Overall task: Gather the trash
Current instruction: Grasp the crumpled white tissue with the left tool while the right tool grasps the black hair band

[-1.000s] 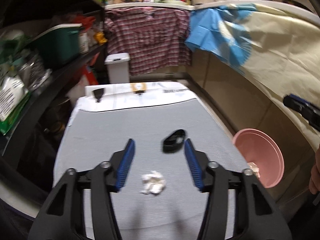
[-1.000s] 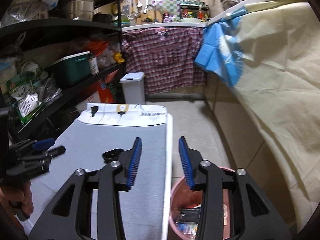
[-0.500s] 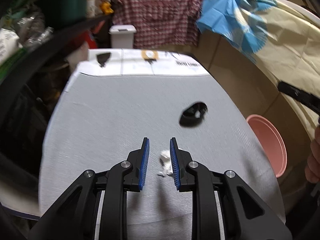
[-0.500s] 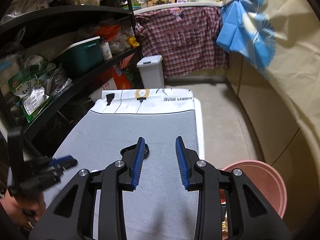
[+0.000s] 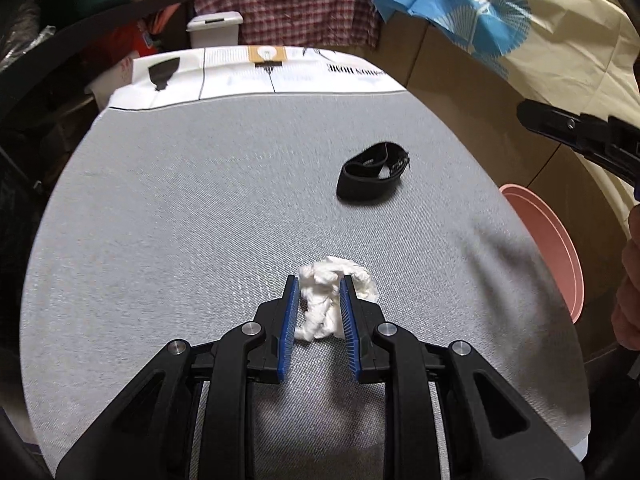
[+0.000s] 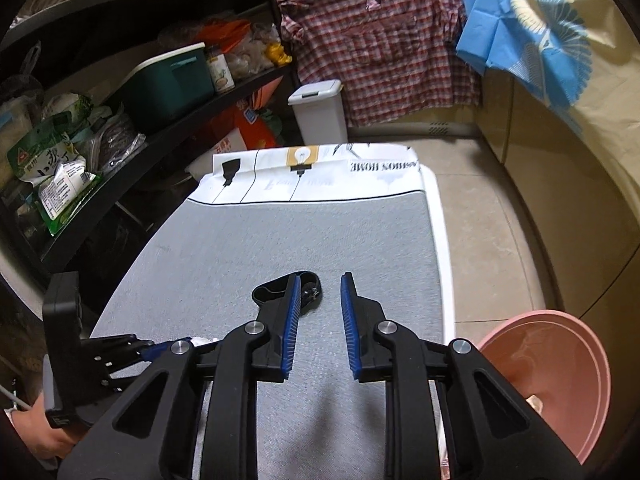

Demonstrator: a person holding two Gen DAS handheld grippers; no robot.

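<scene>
A crumpled white tissue [image 5: 322, 304] lies on the grey table cover [image 5: 200, 220]. My left gripper [image 5: 319, 280] is down over it, jaws narrow, with the tissue between the blue pads. A thin dark gap shows at the left pad, so I call it open. A black band [image 5: 372, 178] lies farther up the table. In the right wrist view, the black band [image 6: 310, 292] sits just beyond my right gripper [image 6: 319, 278], partly hidden by the left finger. Its jaws are closing, with nothing between them. A pink bucket [image 6: 560, 364] stands on the floor by the table's right edge.
Dark shelves [image 6: 120, 120] crowded with bags and a green box run along the left. A white lidded bin [image 6: 320, 112] and a hanging checked shirt stand past the table's far end. Tiled floor lies to the right. A hand [image 6: 44, 432] holds the left gripper.
My left gripper narrowed and came down until the tissue sat between its pads. The right gripper swung from above the pink bucket to over the table near the black band, its jaws narrowing.
</scene>
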